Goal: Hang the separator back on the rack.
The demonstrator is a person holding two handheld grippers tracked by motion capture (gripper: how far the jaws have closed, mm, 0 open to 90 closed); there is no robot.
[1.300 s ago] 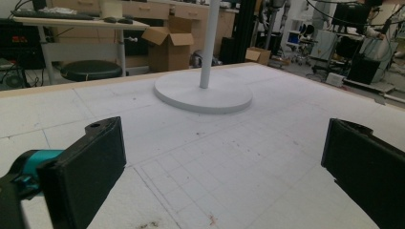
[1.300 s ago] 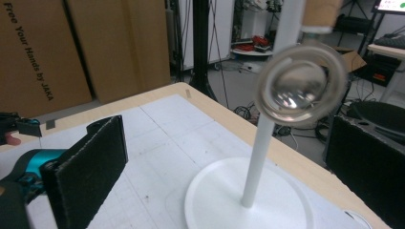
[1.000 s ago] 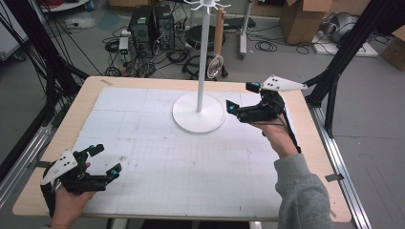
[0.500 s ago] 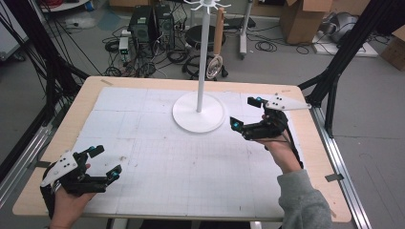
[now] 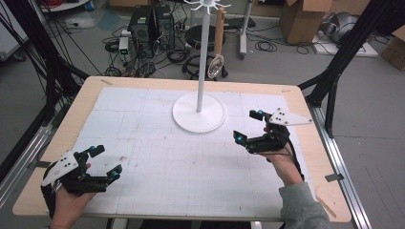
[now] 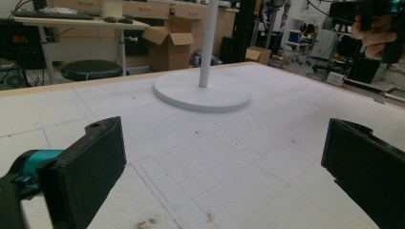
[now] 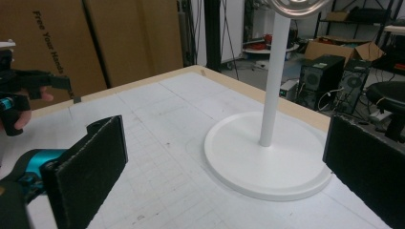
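Right claw: your right claw (image 5: 249,126) stands wide open with nothing between its pads, just to the right of the stand's base and a little nearer you. In the right gripper view the pole rises between the two black pads, so the claw looks aimed at the stand.
Left claw: your left claw (image 5: 106,161) is also spread wide and holds nothing. It sits well apart from the stand, toward your near-left corner of the desk, and looks parked there to leave the stand to the other hand.
Stand: the white stand (image 5: 199,112) sits on its round base at the middle of the far half of the desk (image 5: 143,191). The broad flat base is likely what keeps the tall thin pole upright.
Hanging utensil: a utensil with a wooden handle and a round metal head (image 5: 217,64) hangs from one of the hooks at the stand's top, on the right side of the pole and apart from it. It hangs head down, well above the base.
Mat: a white gridded mat (image 5: 191,181) covers the desk around the stand, bare between your two claws.
Judgement: with both claws free and the utensil on its hook, your hands seem to be idle beside the stand.
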